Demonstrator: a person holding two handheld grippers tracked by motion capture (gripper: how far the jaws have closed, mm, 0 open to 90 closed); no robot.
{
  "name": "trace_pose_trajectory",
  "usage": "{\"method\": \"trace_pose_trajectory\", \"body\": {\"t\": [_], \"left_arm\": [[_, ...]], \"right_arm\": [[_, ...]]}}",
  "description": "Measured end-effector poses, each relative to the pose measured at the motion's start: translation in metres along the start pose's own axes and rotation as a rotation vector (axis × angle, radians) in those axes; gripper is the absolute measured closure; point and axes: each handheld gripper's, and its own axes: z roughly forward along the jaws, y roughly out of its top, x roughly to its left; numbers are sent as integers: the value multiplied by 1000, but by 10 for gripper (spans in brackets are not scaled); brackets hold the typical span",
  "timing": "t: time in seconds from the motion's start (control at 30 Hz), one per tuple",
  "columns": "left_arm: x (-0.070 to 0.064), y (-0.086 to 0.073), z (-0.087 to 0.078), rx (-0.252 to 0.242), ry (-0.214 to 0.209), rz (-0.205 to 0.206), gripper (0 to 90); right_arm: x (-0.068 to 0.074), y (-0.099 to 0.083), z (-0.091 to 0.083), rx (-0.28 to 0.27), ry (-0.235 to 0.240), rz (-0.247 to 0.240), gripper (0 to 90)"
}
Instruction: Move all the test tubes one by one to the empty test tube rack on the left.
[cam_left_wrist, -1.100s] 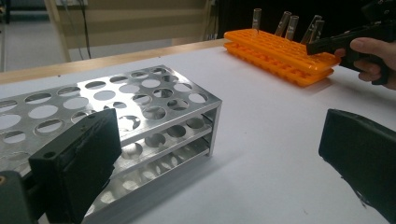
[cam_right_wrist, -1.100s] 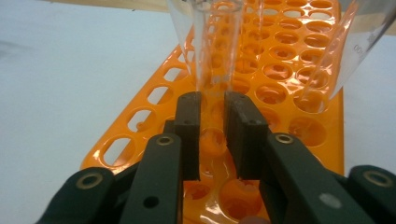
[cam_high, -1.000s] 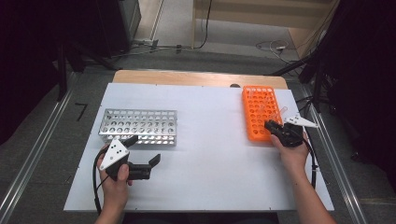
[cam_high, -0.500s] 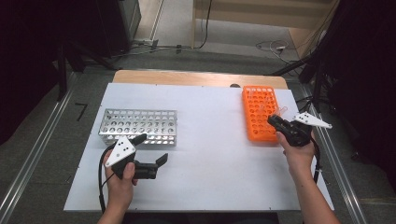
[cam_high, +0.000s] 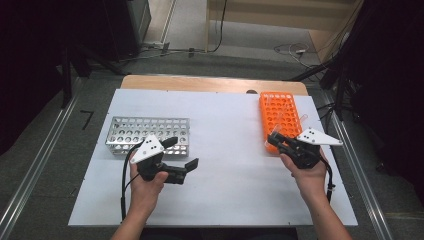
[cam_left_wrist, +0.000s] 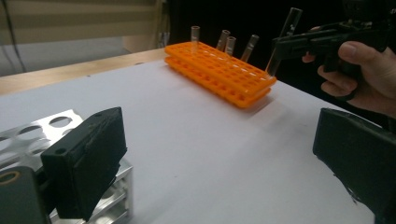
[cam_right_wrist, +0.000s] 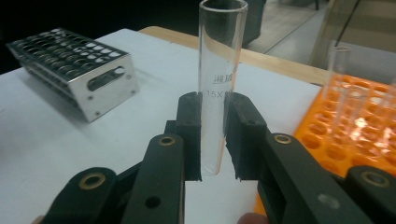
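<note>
Right gripper view: right hand-held gripper (cam_right_wrist: 215, 140) clenched on a clear glass test tube (cam_right_wrist: 219, 70), jaw pads pressed against its lower part on both sides. Tube upright between the jaws, open mouth at top, rounded bottom just below the pads, printed marking on the glass just above them. Orange rack (cam_right_wrist: 355, 135) to the right, beside the jaws, with other tubes standing in it. Metal rack (cam_right_wrist: 74, 65) far left on the white tabletop (cam_right_wrist: 93, 140).

High view: right hand-held gripper (cam_high: 276, 139) at the near end of the orange rack (cam_high: 277, 112), at the right of the tabletop (cam_high: 225, 130). Held tube hard to make out here. Left hand-held gripper (cam_high: 181, 157) just near of the metal rack (cam_high: 145, 132), jaws released and spread, nothing between them, pointing right. The two hand-held grippers well apart.

Left gripper view: own jaws wide, bare tabletop between them. Held test tube (cam_left_wrist: 282, 39) tilted, its lower end at the near right corner of the orange rack (cam_left_wrist: 219, 72); whether it touches the rack I cannot tell. Four more tubes (cam_left_wrist: 224, 39) stand in the far rows.
</note>
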Motion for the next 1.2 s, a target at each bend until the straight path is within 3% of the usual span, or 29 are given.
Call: {"method": "trace_pose_trajectory", "body": {"t": [0.23, 0.53, 0.77, 0.83, 1.1, 1.2], "left_arm": [[-7, 15, 16, 25, 0, -6, 75], [-22, 10, 33, 101, 0, -12, 220], [-33, 10, 38, 113, -49, -8, 351], [-38, 11, 40, 121, -82, -2, 373], [-52, 14, 46, 131, -145, 27, 441], [-55, 12, 48, 142, -150, 38, 478]], "right_arm": [[24, -2, 5, 26, 68, -35, 739], [49, -11, 12, 59, 127, -76, 739], [72, -22, 21, 103, 164, -131, 740], [77, -24, 23, 115, 173, -139, 740], [100, -26, 31, 141, 217, -196, 740], [106, -25, 32, 138, 231, -204, 739]]}}
